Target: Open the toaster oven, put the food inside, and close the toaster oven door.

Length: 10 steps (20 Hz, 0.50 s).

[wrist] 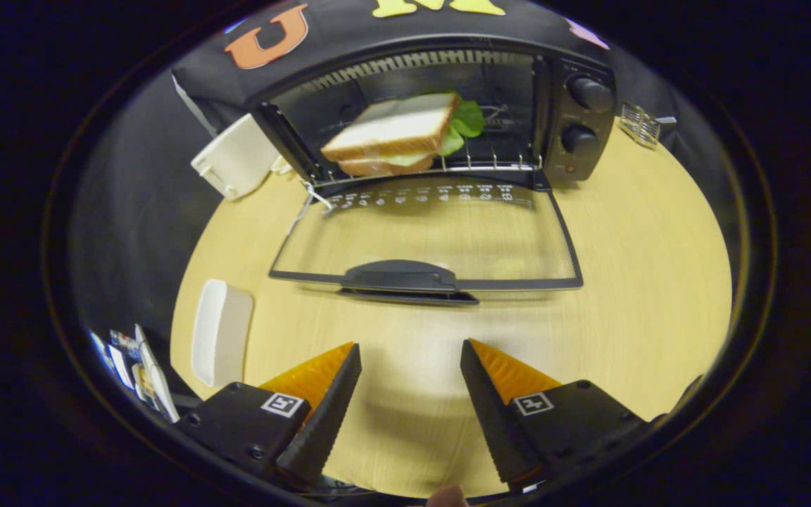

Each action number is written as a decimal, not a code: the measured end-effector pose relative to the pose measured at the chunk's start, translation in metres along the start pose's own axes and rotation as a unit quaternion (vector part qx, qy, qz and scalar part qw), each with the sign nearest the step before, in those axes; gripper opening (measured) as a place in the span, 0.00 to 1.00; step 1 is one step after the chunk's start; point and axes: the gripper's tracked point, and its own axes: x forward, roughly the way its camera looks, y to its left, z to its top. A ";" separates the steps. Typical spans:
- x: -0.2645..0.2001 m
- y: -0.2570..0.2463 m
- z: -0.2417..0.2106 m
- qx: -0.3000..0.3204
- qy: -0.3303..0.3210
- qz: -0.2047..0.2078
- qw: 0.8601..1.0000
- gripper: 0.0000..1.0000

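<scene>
A black toaster oven (574,113) stands at the far side of the wooden table (645,296). Its glass door (426,239) lies folded down flat toward me, with the dark handle (405,278) at its near edge. Inside, a sandwich (395,134) of white bread with green lettuce rests on the wire rack. My gripper (410,352) is open, hovering over the table well short of the door handle, and nothing sits between its fingers.
A white plate (219,331) lies on the table beyond the left finger. A white box-shaped object (236,155) stands beside the oven's left side. A small wire rack (641,123) rests to the oven's right.
</scene>
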 end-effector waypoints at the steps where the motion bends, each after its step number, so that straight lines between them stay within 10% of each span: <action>1: 0.002 0.000 0.009 0.004 -0.022 -0.002 1.000 0.93; 10: 0.019 -0.005 0.036 -0.048 -0.053 -0.054 0.996 0.95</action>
